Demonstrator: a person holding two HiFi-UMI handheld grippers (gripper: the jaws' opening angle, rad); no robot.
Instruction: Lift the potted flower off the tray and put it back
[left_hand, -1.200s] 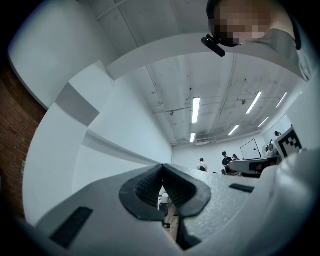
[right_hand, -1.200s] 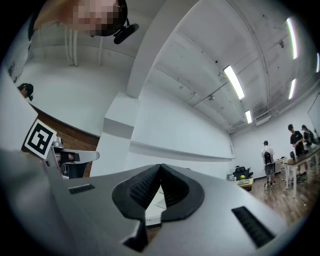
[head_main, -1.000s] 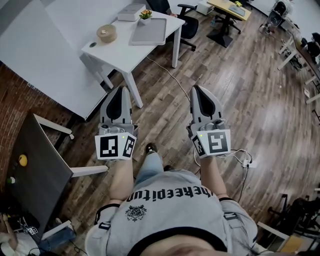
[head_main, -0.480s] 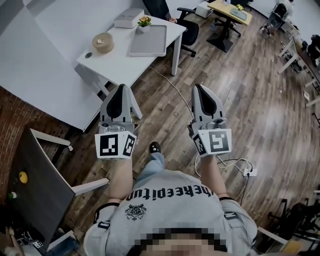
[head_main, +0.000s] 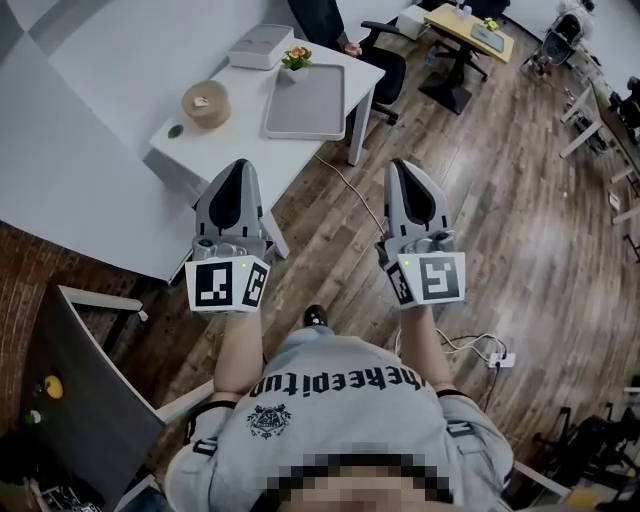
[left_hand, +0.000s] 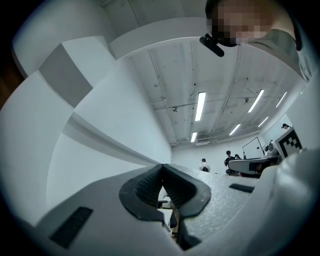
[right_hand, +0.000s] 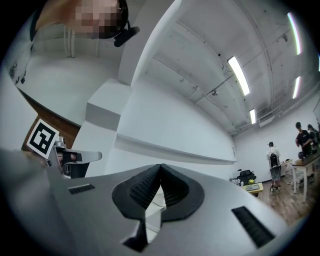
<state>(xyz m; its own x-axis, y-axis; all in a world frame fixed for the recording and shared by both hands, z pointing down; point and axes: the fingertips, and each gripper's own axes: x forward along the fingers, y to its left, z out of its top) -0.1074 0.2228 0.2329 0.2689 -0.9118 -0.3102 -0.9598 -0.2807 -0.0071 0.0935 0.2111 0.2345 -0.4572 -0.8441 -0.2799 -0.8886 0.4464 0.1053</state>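
Observation:
In the head view a small potted flower, orange blooms in a white pot, stands on the far end of a grey tray on a white table. My left gripper and right gripper are held side by side over the wood floor, well short of the table. Both are shut with nothing between the jaws. In the left gripper view the left gripper points slightly upward at the wall and ceiling. The right gripper does the same in its view, and neither view shows the flower.
On the table are a round wooden box, a white box and a small dark disc. A black office chair stands behind the table. A dark table is at the near left; a cable lies on the floor.
Both grippers and the person have moved forward toward the white table, which now sits lower and nearer in the head view. The jaws stayed shut.

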